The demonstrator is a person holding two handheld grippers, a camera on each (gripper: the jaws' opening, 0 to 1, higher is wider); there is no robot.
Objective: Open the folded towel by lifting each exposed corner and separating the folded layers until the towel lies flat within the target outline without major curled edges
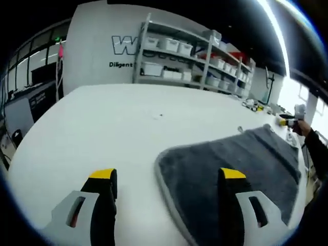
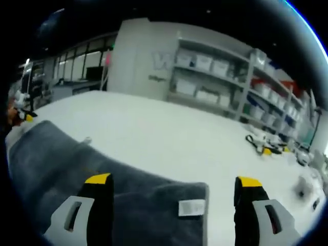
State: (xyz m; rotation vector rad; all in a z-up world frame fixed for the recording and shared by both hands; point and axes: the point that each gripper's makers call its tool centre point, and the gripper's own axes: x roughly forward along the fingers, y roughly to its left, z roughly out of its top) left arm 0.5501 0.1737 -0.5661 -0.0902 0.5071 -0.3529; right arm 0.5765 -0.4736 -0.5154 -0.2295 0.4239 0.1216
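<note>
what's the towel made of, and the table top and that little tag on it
Towel: looks like plush grey microfibre or terry, fuzzy matte nap. Table: smooth white top, probably laminate, faint sheen. Tag: small white sewn label, likely woven fabric; too blurred to be sure.

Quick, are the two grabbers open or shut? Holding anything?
Left gripper: open, holding nothing, over the towel's edge.
Right gripper: open, holding nothing.

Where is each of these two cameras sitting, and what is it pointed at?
Left gripper view: rides the left claw, looking across the white table at the grey towel and shelves; its two open jaws show.
Right gripper view: rides the right claw, over the towel's tagged corner; open jaws show.
Shared: towel, table, shelves.
</note>
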